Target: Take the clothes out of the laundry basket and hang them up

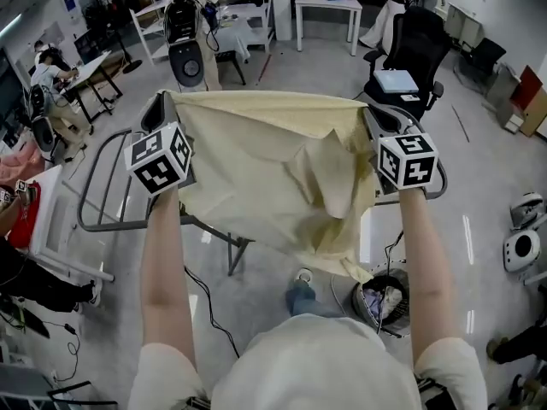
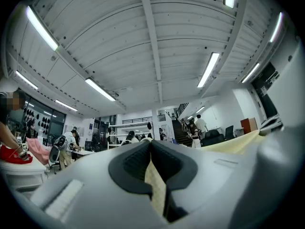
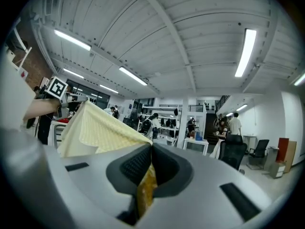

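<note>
We see the pale yellow garment (image 1: 273, 169) spread wide in the air, held by its two top corners, top edge taut, a loose fold drooping mid-cloth. It hangs above the grey drying rack (image 1: 106, 162). The dark laundry basket (image 1: 360, 302) stands on the floor below right, with crumpled clothes (image 1: 386, 299) inside.

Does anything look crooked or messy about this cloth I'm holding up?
Yes. The pale yellow cloth, pinched at its top corners by the left gripper and right gripper, is not flat: its right side is doubled over into a loose flap, and the bottom edge hangs slanted, lowest on the right.
</note>
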Tool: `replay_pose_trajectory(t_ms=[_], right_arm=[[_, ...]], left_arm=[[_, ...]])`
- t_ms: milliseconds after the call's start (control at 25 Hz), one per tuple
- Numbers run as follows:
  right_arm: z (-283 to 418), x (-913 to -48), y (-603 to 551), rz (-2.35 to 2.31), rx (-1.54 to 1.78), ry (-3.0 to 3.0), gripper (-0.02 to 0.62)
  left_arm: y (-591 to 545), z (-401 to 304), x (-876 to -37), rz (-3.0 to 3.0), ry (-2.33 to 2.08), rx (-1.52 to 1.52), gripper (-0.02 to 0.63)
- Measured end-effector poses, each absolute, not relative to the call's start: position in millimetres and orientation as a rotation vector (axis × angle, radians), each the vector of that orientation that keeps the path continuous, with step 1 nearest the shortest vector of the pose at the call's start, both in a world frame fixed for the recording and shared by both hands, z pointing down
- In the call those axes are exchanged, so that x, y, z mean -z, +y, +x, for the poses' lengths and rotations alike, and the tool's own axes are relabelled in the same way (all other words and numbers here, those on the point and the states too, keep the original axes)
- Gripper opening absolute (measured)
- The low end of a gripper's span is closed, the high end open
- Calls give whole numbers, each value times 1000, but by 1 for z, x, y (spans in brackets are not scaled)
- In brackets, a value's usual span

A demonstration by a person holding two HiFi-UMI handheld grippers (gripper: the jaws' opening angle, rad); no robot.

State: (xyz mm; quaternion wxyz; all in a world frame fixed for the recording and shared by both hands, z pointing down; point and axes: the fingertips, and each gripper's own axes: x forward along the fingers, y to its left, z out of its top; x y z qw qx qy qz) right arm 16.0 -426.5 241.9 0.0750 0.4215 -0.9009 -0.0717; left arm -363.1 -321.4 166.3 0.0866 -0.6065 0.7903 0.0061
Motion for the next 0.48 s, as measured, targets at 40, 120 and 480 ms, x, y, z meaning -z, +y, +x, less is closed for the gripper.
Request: replay_pose_trajectory(t_ms=[40,120,480], right_arm=[[12,-241,-441,1263,214,-2699,6],[4,-240,-469,1260,209,-2689,6],[-10,-239,-585,1274,187,-2639,6]], left_arm=[[-340,-368,-163,-1803,2353,-9,18],[-375,-376,-156,-1799,2352,-1,18],[-520,-395,-147,-1797,2337,73,18]])
